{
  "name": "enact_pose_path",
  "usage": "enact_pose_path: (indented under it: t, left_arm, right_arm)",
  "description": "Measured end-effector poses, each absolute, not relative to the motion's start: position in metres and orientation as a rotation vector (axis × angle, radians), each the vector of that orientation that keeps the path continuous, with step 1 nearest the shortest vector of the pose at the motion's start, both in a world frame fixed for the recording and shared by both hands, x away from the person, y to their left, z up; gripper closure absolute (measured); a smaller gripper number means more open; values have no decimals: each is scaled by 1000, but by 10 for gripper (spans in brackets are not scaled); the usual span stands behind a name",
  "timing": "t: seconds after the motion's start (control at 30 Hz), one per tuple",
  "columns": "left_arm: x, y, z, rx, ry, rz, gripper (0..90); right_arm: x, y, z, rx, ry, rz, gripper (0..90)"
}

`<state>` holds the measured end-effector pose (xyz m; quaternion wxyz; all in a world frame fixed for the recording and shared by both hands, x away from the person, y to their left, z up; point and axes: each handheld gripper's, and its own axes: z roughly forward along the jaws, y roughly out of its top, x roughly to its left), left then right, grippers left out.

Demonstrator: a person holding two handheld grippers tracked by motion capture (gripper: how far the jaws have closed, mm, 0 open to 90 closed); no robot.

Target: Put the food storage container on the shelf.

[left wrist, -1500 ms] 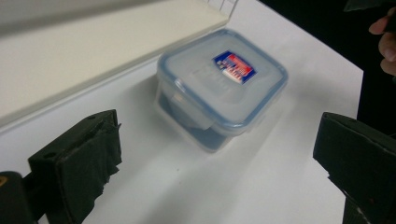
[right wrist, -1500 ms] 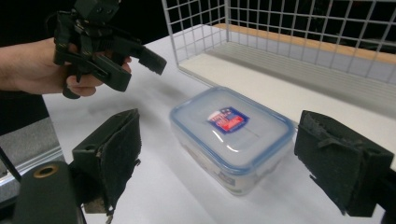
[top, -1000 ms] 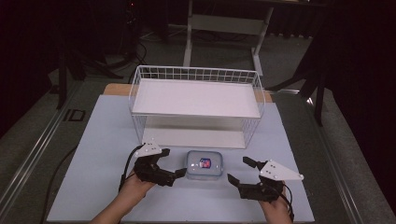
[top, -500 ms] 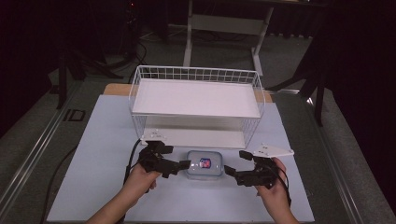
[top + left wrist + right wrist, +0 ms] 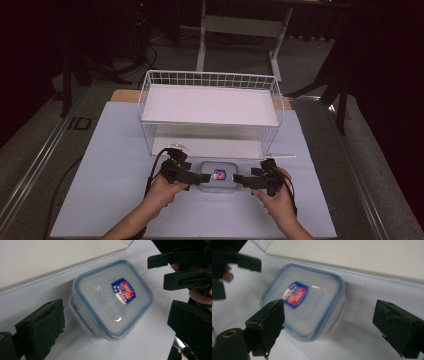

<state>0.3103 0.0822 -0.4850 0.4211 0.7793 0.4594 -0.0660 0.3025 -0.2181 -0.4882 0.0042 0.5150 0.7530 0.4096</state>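
Note:
A clear plastic food box (image 5: 218,176) with a blue-rimmed lid and a red and blue sticker lies flat on the white table, just in front of the wire rack. My left gripper (image 5: 204,177) points at its left end, jaws open. My right gripper (image 5: 239,180) points at its right end; its jaws have just been opening wider and stand open. In the left gripper view the box (image 5: 112,297) lies ahead between the black pads, untouched, with the right gripper (image 5: 180,270) beyond it. The right gripper view shows the box (image 5: 304,300) between its spread pads, untouched.
A white wire rack (image 5: 210,105) with an upper and a lower shelf stands right behind the box. The white table top (image 5: 100,165) stretches left and right of the hands. A black cable (image 5: 152,172) trails from the left gripper. Dark floor and stand legs lie beyond.
Both hands have moved inward and forward. The grippers, earlier apart on either side, now have their tips close against the two ends of the box.

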Motion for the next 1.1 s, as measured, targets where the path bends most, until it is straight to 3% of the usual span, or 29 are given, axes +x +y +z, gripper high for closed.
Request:
enact_pose_path:
  t: [0.13,0.27,0.4,0.5,0.67,0.83,1.1]
  left_arm:
    - [317,81,-496,1958,1269,-183,46]
    - [324,82,-508,1897,1323,-302,48]
    - [326,82,-514,1875,1373,-332,115]
    - [328,81,-519,1872,1378,-360,150]
    - [327,79,-527,1846,1398,-426,171]
    - [327,77,-526,1823,1391,-464,260]
    - [324,79,-522,1830,1365,-461,378]
  right_arm:
    - [309,-216,-492,1709,2377,1294,106]
    - [315,-214,-502,1810,2396,1296,141]
    - [318,-215,-508,1880,2399,1323,169]
    - [318,-214,-512,1885,2421,1310,184]
    - [319,-212,-515,1938,2435,1308,282]
    - [321,-213,-514,1992,2425,1346,391]
    - [319,-216,-518,2087,2393,1404,427]
